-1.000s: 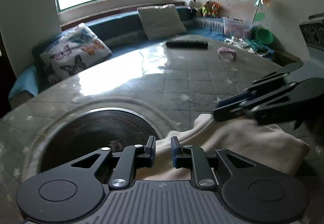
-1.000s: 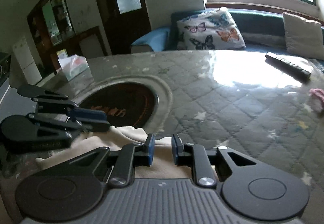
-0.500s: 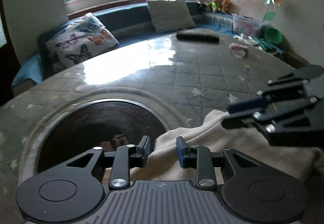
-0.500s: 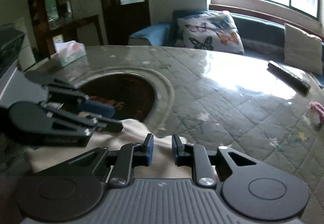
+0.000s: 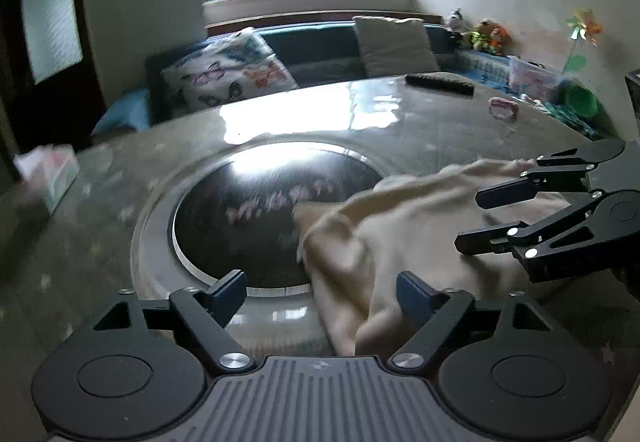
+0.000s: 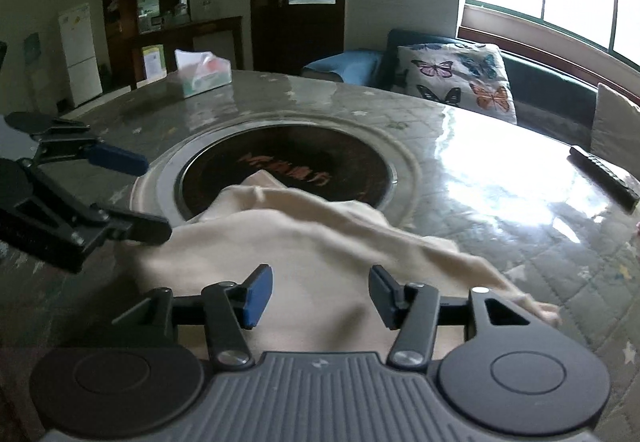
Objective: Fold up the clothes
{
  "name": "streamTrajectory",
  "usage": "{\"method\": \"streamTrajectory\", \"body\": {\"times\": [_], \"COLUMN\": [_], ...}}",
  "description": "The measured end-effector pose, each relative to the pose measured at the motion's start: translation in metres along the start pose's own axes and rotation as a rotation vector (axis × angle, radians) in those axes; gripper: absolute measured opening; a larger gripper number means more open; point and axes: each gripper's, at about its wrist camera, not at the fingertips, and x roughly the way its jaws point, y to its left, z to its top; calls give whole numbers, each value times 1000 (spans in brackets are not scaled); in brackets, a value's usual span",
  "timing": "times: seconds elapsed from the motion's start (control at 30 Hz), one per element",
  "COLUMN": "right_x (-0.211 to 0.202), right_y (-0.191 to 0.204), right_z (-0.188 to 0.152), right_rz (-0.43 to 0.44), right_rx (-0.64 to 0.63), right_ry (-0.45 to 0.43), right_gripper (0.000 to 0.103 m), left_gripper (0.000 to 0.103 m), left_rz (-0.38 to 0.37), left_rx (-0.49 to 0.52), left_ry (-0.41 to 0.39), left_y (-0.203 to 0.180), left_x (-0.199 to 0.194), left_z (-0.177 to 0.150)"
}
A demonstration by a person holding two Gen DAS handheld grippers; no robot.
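- Cream cloth [image 6: 320, 242]: one soft garment, bunched and part-folded, lying on the quilted table cover [image 6: 500, 178]. Landmark for all entries: the dark round inset [image 6: 288, 166] in the table's middle.
- Position: the cloth's far tip overlaps the near rim of the dark round inset; the bulk lies on the person's side of it. Its long axis runs slantwise, from the inset's rim out toward the right-hand near edge of the table, ending in a thin tail.
- Left gripper [image 5: 320, 296]: jaws opening, fingers wide apart; a raised fold of cloth [image 5: 360, 254] sits between them toward the right finger, nothing pinched. It stands at the inset's near rim.
- Right gripper [image 6: 320, 292]: jaws opening, fingers apart; cloth lies beneath and between them, no pad visibly pressing. It stands further from the inset, over the cloth's broad middle.
- Relation for the coming move: judged, both grippers are letting go; the cloth lies straight ahead of each, the left nearer the tip on the inset, the right nearer the tail.
- Other items: tissue box [image 6: 204, 76] beyond the inset; remote control [image 6: 604, 178] well off to the inset's right.
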Motion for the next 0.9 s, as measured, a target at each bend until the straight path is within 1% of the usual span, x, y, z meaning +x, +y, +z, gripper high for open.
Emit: {"method": "streamTrajectory", "body": {"times": [0.07, 0.13, 0.23, 0.27, 0.3, 0.37, 0.4, 0.43, 0.47, 0.5, 0.63, 0.77, 0.8, 0.83, 0.87, 0.9], "right_x": [0, -2, -5, -6, -5, -6, -8, -10, -12, -15, -20, -19, -18, -18, -17, -16], "right_y": [8, 18, 30, 32, 34, 37, 37, 37, 37, 38, 41, 41, 41, 40, 40, 39], "right_z": [-3, -5, -7, -7, -8, -8, -6, -5, -4, -3, -1, -2, -3, -3, -4, -5], "right_rz": [9, 5, 0, 3, 3, 4, 6, 9, 12, 16, 44, 55, 57, 59, 60, 61], "right_rx": [-16, -50, -104, -117, -126, -137, -133, -129, -125, -121, -120, -125, -123, -122, -122, -120], "right_ry": [7, 0, -14, -14, -14, -18, -25, -32, -39, -47, -64, -57, -54, -51, -48, -45], "right_gripper": [59, 59, 63, 63, 63, 63, 63, 62, 61, 61, 60, 60, 60, 60, 60, 60], "left_gripper": [87, 87, 87, 85, 77, 69, 59, 51, 40, 37, 37, 37, 34, 27, 14, 10], "left_rz": [16, 24, 33, 32, 33, 27, 15, 0, -18, -35, -70, -77, -78, -80, -82, -84], "left_rx": [-15, -33, -74, -97, -118, -146, -156, -162, -165, -162, -151, -147, -147, -147, -143, -139], "left_ry": [8, 10, 11, 7, 0, -13, -15, -12, -6, -1, 34, 66, 72, 77, 76, 72], "left_y": [3, 8, 15, 18, 21, 26, 27, 26, 26, 24, 20, 19, 20, 20, 20, 20], "left_x": [0, -1, -3, -5, -6, -8, -6, -4, 1, 6, 31, 51, 54, 58, 59, 59], "left_z": [-7, -12, -13, -11, -9, -2, 2, 5, 9, 12, 22, 28, 28, 29, 29, 30]}}
